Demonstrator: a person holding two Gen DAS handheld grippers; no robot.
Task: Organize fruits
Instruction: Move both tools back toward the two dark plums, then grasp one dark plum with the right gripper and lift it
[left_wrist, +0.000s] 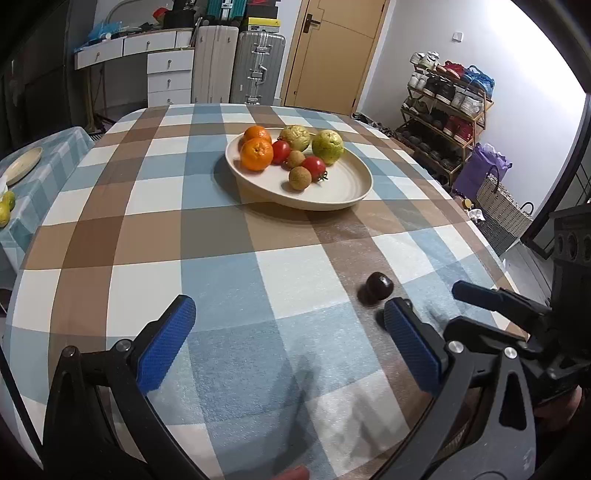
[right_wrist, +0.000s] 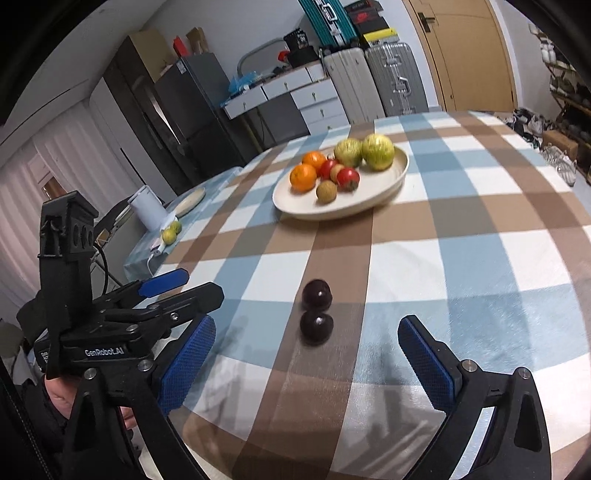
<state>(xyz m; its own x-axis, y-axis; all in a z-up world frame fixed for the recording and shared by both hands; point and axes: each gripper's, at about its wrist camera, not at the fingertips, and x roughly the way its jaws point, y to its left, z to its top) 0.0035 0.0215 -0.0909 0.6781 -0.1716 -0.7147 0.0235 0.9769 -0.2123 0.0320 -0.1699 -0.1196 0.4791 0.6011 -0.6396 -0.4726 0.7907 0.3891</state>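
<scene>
A cream plate (left_wrist: 332, 195) (right_wrist: 384, 192) at the table's far middle holds two oranges (left_wrist: 256, 153), two green guavas (left_wrist: 327, 146), two red tomatoes (left_wrist: 314, 166) and small brown fruits (left_wrist: 299, 178). Two dark plums (right_wrist: 316, 306) lie side by side on the checked cloth in front of the plate; one shows in the left wrist view (left_wrist: 378, 287). My left gripper (left_wrist: 290, 334) is open and empty, left of the plums. My right gripper (right_wrist: 306, 354) is open and empty, just short of the nearer plum (right_wrist: 316, 326).
The checked tablecloth (left_wrist: 221, 240) covers the table. A side table at the left (left_wrist: 40, 177) holds a plate and green fruits (right_wrist: 171, 232). Suitcases, drawers, a door and a shoe rack (left_wrist: 443, 110) stand behind the table.
</scene>
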